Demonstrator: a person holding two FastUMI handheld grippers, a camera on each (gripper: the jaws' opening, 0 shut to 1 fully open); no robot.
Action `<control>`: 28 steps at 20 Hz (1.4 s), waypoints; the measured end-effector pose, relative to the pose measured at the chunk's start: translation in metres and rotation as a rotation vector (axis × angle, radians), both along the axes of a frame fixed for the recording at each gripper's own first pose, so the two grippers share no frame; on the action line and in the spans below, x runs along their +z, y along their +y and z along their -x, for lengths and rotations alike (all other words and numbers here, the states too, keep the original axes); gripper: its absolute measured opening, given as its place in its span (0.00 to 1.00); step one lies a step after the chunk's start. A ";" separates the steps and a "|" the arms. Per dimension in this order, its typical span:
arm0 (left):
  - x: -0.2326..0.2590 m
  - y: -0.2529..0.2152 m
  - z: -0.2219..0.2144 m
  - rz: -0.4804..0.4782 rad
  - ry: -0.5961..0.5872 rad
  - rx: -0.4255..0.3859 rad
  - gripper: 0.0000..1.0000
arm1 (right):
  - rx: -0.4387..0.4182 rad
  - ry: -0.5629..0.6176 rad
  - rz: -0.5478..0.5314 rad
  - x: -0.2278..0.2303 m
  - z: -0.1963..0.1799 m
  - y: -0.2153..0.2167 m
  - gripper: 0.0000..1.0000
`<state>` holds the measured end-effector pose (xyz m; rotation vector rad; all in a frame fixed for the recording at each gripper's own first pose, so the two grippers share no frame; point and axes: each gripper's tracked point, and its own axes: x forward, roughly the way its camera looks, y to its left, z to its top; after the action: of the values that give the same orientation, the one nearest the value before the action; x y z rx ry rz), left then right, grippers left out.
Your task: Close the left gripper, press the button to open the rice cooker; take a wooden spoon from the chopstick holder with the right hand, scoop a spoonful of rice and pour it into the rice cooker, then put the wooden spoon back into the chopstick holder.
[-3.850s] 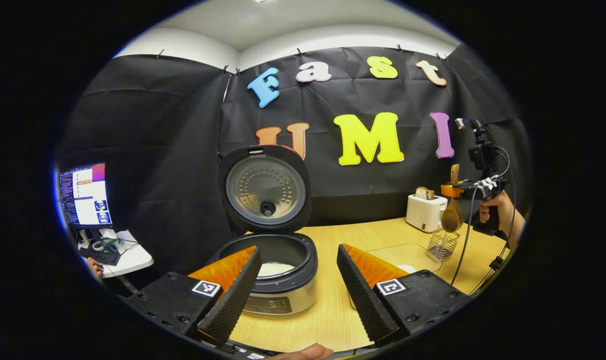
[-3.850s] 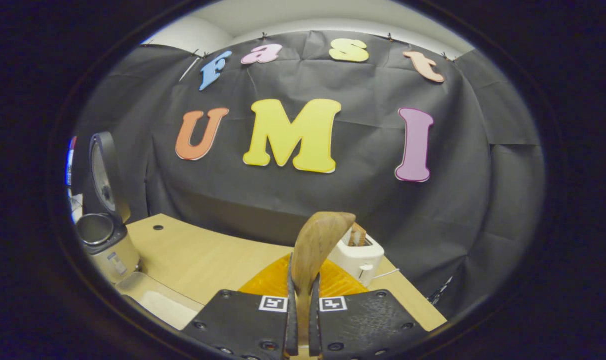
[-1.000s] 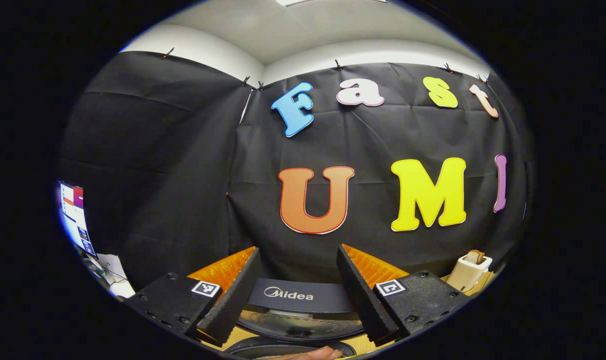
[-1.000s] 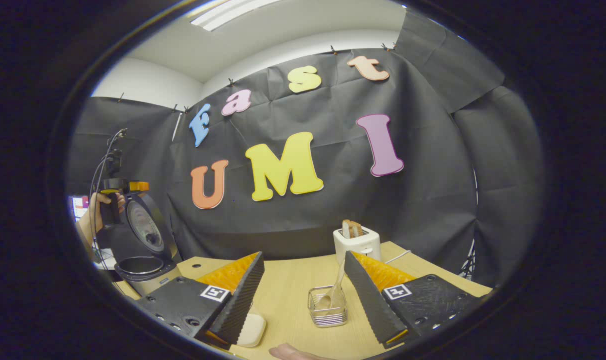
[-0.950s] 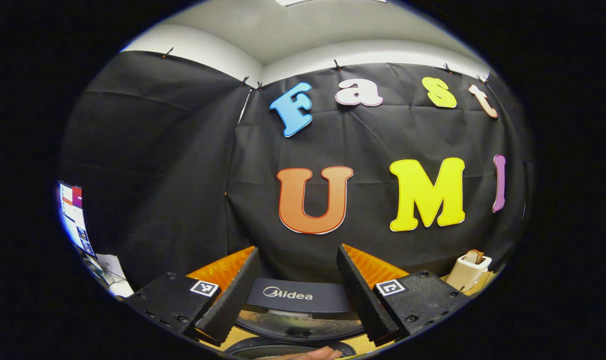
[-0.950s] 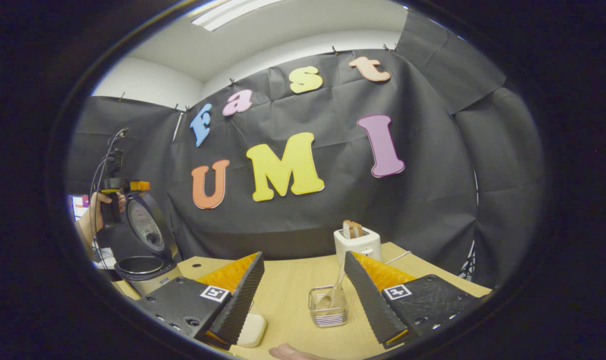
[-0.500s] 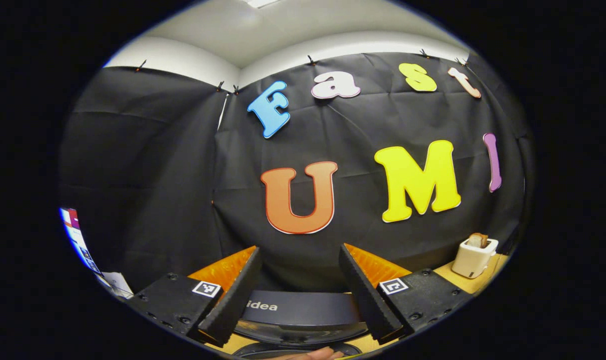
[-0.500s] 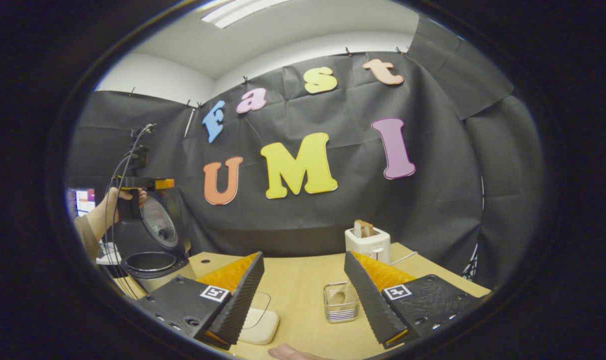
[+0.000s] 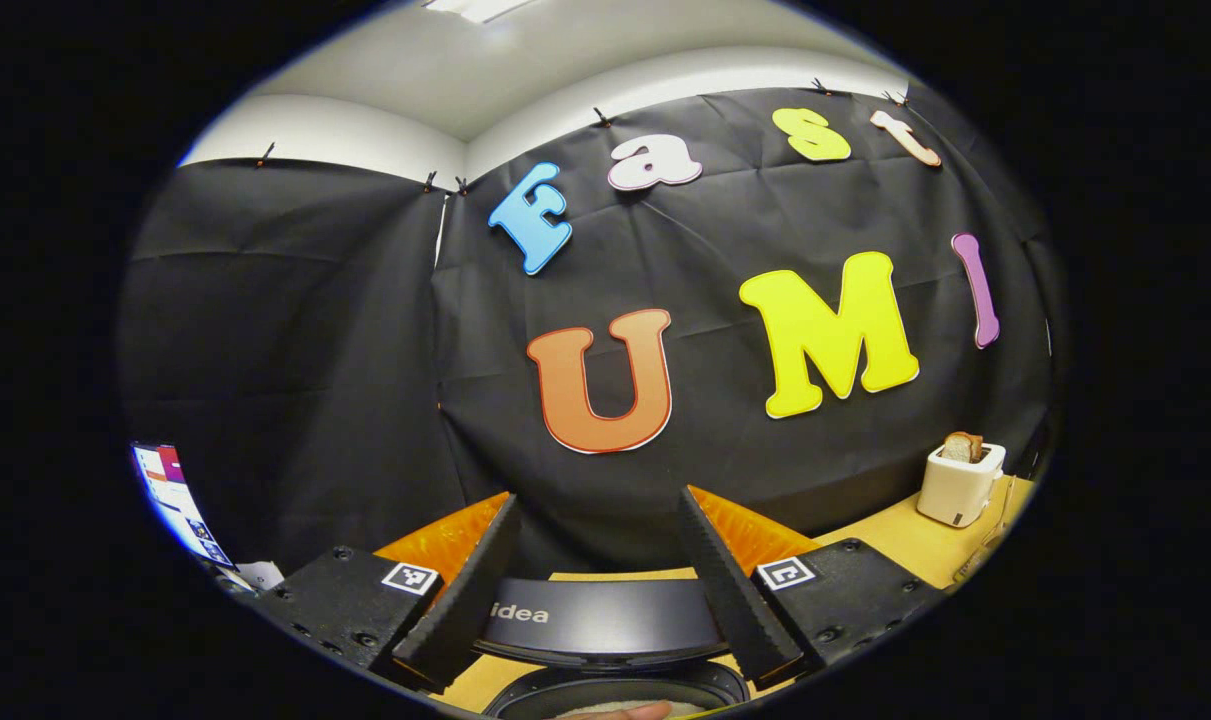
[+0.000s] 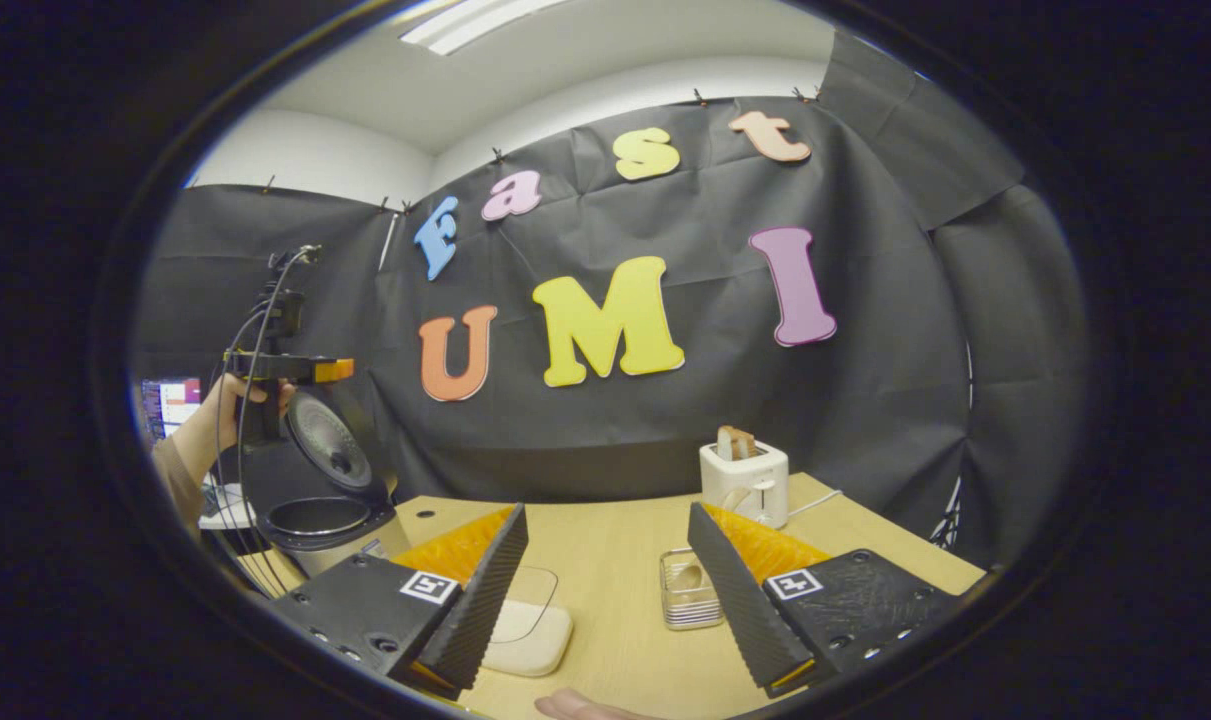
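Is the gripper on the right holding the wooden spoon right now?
No, the right gripper has its fingers spread apart with nothing between them, and the wooden spoon sits in the chopstick holder on the table.

Wood-grain table [image 10: 615,545], pale and smooth with a matt finish. On it, the chopstick holder [image 10: 687,592] looks clear and glossy, with a light wooden spoon [image 10: 693,576] in it. Far right, the toaster [image 10: 744,484] wears smooth white plastic. Far left, the rice cooker [image 10: 317,505] lid's inside [image 10: 331,453] gleams like brushed metal; in the left gripper view its outside [image 9: 605,618] is dark and satin-smooth. Right gripper [image 10: 605,590]: ribbed matt black pads [image 10: 485,590], grainy black bodies, ridged orange plastic backs. Matt, creased black cloth on the wall.
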<state>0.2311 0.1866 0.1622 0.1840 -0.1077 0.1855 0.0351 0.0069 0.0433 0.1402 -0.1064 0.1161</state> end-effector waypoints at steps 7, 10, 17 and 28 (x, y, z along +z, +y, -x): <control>-0.042 -0.013 0.057 0.009 0.097 -0.034 0.94 | 0.005 0.010 0.001 -0.005 0.011 0.002 0.92; -0.065 -0.022 0.076 -0.003 0.105 -0.075 0.90 | 0.015 0.019 0.011 -0.010 0.013 0.007 0.92; -0.121 -0.027 0.112 -0.033 0.126 -0.093 0.86 | 0.022 0.049 0.013 -0.022 0.012 0.011 0.92; -0.177 -0.033 0.124 0.150 0.260 -0.181 0.87 | 0.045 0.068 0.019 -0.028 0.016 0.021 0.92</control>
<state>0.1073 0.1541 -0.0152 0.0473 0.1473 -0.0120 0.0195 0.0280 0.0152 0.1275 -0.0342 0.1566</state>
